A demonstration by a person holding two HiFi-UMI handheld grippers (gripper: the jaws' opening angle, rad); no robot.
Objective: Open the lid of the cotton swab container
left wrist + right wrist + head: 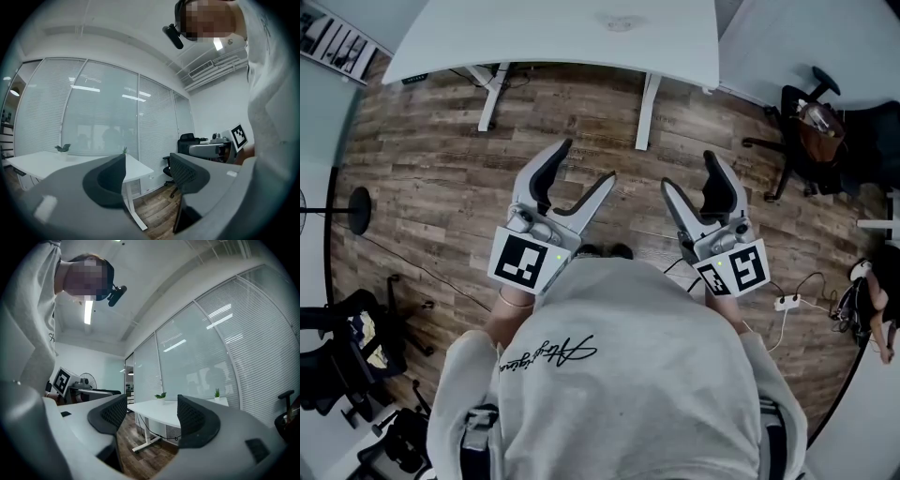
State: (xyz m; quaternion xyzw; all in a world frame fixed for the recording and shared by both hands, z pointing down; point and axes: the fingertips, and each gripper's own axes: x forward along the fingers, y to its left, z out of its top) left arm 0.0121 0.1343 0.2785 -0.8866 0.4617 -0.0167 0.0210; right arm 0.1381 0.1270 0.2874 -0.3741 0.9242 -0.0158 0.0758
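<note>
- The left claw [589,159] is held level over the wooden floor [431,187], its jaws wide apart with nothing between them
- The right claw [688,170] is just beside it, its jaws also well apart and empty
- Both point toward a white table [562,37], and a small plant [161,395] stands on it
- The cotton swab container shows in no view, so its place cannot be told

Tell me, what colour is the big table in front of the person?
White. The table shows best in the head view.
</note>
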